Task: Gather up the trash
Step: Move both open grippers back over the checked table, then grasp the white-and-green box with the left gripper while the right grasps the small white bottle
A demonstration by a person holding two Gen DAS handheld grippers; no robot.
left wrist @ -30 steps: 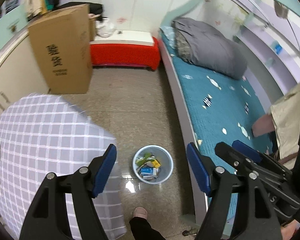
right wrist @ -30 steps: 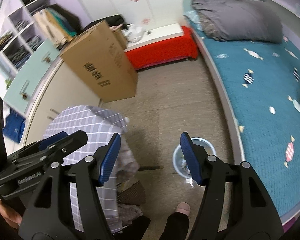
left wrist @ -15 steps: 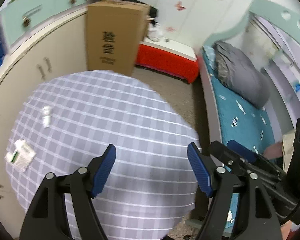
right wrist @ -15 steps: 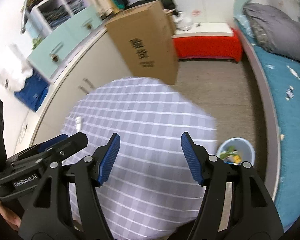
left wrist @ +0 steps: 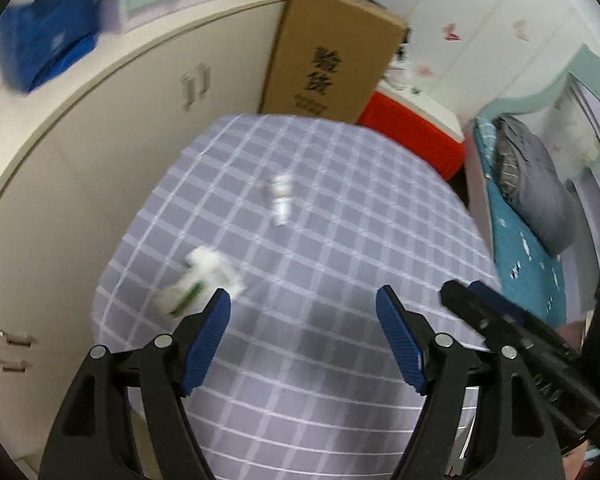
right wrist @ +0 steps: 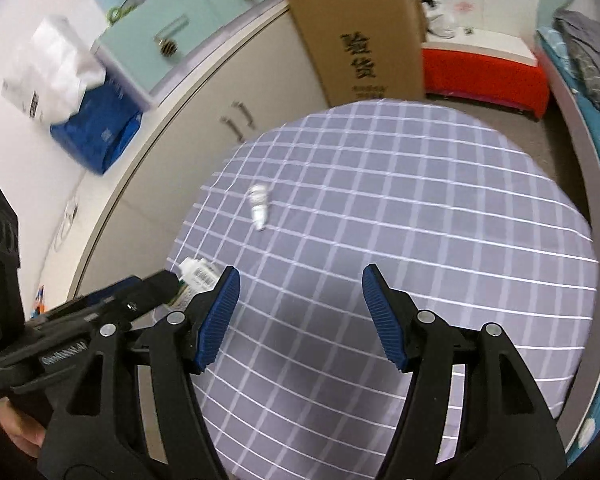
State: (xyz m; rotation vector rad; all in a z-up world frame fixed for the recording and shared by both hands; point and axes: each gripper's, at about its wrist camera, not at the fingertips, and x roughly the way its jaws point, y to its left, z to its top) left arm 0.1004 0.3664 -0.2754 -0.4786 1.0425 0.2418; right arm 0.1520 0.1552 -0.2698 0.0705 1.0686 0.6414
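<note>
A round table with a grey checked cloth (left wrist: 340, 240) holds two pieces of trash. A small white tube-like item (left wrist: 281, 200) lies near the table's middle left; it also shows in the right wrist view (right wrist: 259, 208). A crumpled white and green wrapper (left wrist: 198, 284) lies nearer, just ahead of my left gripper's left finger; in the right wrist view (right wrist: 198, 274) it is partly hidden. My left gripper (left wrist: 303, 332) is open and empty above the table. My right gripper (right wrist: 300, 312) is open and empty above the table too.
A tall cardboard box (left wrist: 332, 56) stands behind the table against cream cabinets (left wrist: 100, 140). A red bench (right wrist: 484, 76) and a bed with a teal cover (left wrist: 528, 248) lie to the right. A blue bag (right wrist: 96, 132) sits on the cabinet top.
Both grippers have swung left from the floor and the blue bin to over the table. The two trash pieces have come closer to the view's middle. Both grippers stay open.
</note>
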